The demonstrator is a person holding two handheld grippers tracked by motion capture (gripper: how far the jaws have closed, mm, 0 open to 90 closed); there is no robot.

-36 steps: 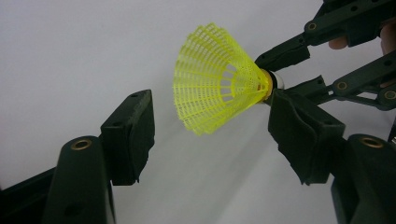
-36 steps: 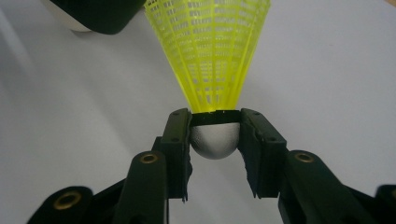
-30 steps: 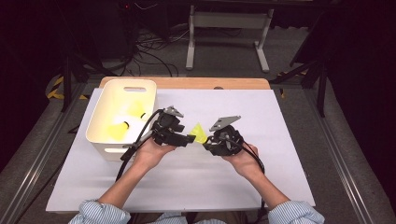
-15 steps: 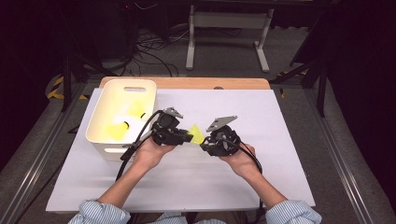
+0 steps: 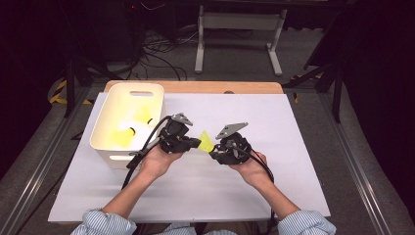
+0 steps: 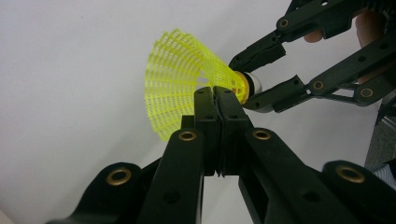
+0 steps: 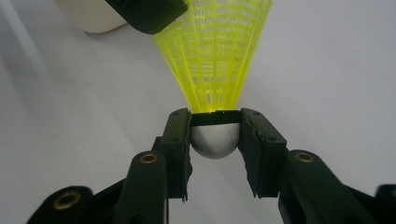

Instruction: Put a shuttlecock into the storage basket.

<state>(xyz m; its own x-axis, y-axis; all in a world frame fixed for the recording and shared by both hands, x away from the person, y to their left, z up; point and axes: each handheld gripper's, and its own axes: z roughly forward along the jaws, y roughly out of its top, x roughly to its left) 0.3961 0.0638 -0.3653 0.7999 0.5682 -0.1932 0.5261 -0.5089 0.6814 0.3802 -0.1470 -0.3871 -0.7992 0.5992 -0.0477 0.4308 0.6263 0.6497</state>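
A yellow plastic mesh shuttlecock with a white rounded cork nose point(image 5: 207, 142) is held up in the air over the middle of the white-covered table point(image 5: 293, 147), right between the two grippers, so this looks like a hand-over caught midway. The right gripper point(image 7: 215, 135) is clamped on the cork nose from both sides, its jaws partly apart because the nose fills the gap; that hard round end is probably gripped because it doesn't crush. The left gripper point(image 6: 216, 100) has just been closing, and its jaws are now pressed flat together on the thin edge of the mesh skirt (the skirt wall is pinched between the pads, as seen in the left gripper view, and in the right gripper view a black jaw sits on the skirt's upper edge). So the shuttlecock is gripped at both ends for now, which keeps it from being dropped during the swap.

A white plastic tub with a slot handle point(image 5: 107, 147) is parked at the left side of the table, close to the left hand, and more yellow shuttlecocks point(image 5: 142, 115) are lying inside it. That would explain the pass toward the left: the tub is on that side, so the drop is most easily made from there. The nose would need to be let go by the right gripper first; nothing shows that yet.
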